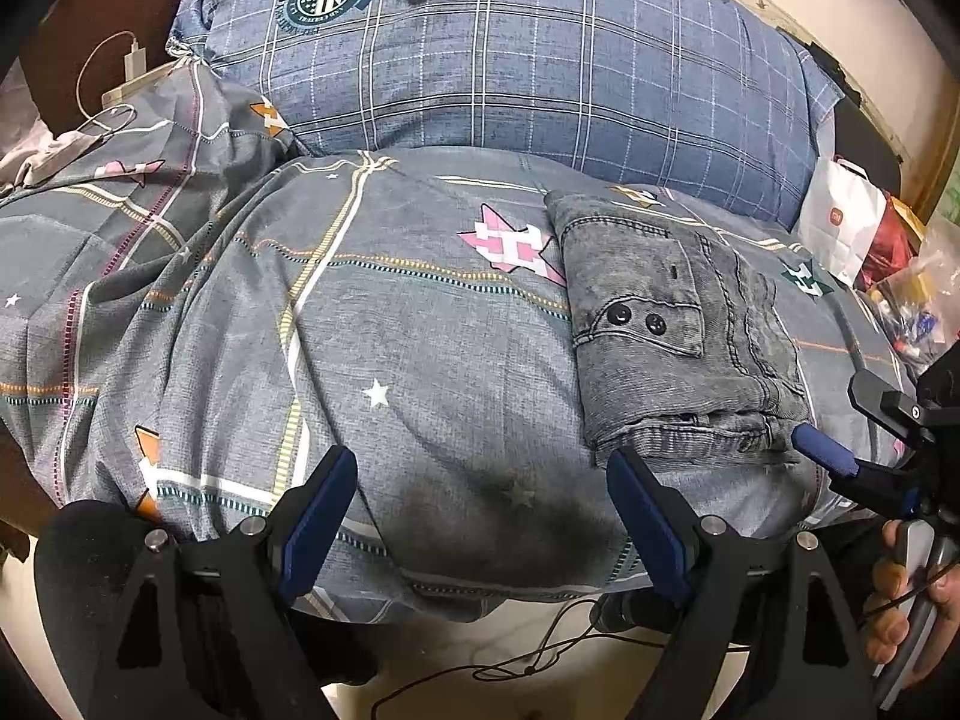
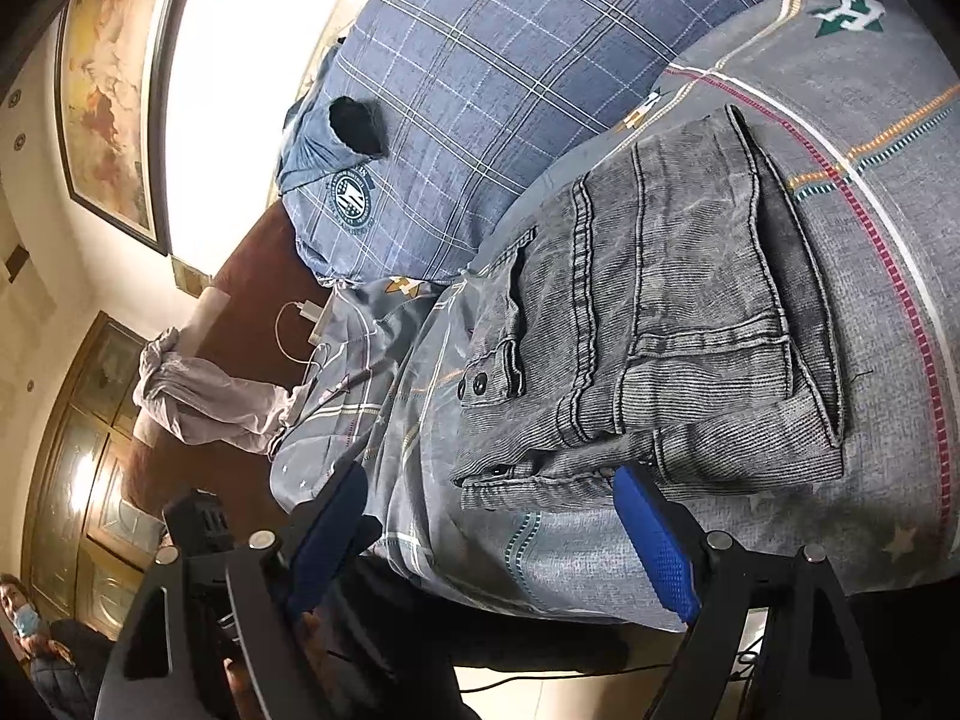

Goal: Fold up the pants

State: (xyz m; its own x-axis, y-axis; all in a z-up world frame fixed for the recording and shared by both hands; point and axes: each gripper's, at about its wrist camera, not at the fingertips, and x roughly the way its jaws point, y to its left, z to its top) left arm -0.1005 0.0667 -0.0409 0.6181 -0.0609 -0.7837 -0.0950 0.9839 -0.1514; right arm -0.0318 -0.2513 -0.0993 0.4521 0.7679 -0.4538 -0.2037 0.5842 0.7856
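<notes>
Pants (image 2: 654,324): grey denim, folded into a compact rectangular bundle, pocket buttons uppermost. Right hand-held gripper (image 2: 498,534), jaws wide, empty, sits nearest, at the bundle's near waistband edge; long axis runs away from it. Left hand-held gripper (image 1: 480,522), likewise open, empty, stands beside. Location: bed quilt (image 1: 384,324).

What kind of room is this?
Most likely a bedroom: a patterned quilt covers a bed, a big plaid pillow lies at its head, and folded grey pants rest on top.
</notes>
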